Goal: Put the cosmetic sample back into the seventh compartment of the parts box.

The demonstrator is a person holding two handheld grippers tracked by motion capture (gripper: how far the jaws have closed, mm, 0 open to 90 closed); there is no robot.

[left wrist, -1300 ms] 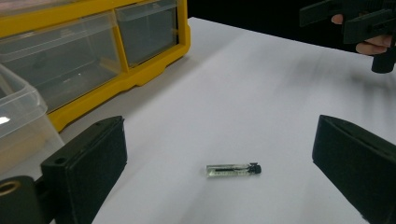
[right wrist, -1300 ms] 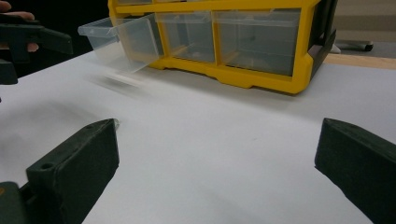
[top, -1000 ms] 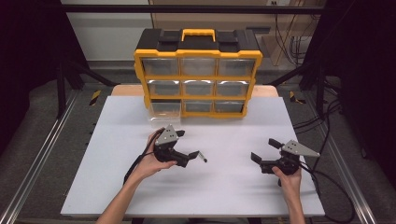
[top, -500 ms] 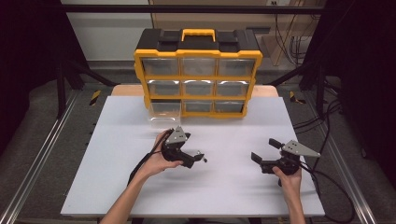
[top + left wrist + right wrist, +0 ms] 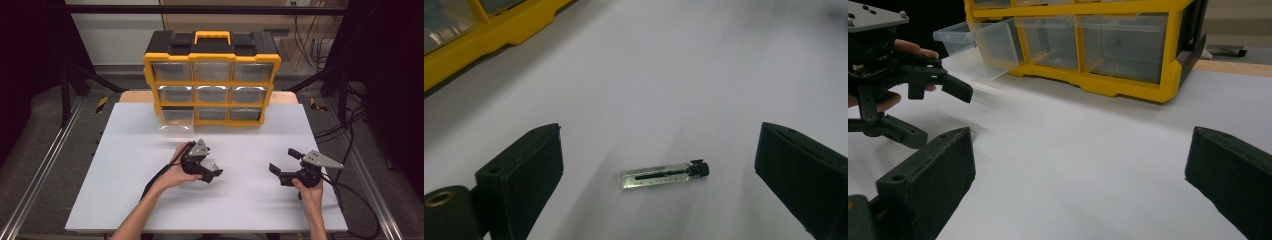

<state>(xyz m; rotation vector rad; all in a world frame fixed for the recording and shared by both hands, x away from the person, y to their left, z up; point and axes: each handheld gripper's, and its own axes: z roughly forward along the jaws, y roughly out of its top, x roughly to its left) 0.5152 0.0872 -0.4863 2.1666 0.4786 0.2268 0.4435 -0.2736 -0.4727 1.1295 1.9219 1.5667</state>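
A small clear glass vial with a black cap lies flat on the white table. My left gripper hangs just above it, open, one jaw on each side and neither touching. In the high view the left gripper is at the table's middle, with the vial between its jaws. My right gripper rests open and empty near the front right. A yellow drawer organizer stands at the back, its bottom-left clear drawer pulled out.
The right gripper view shows the left gripper at the left, the pulled-out drawer behind it and the organizer ahead. Cables trail off the front and the right of the white table. Metal frame rails run along both sides.
My left gripper has moved to the right and tipped down over the vial, which now lies between its open jaws. The right gripper has stayed still.
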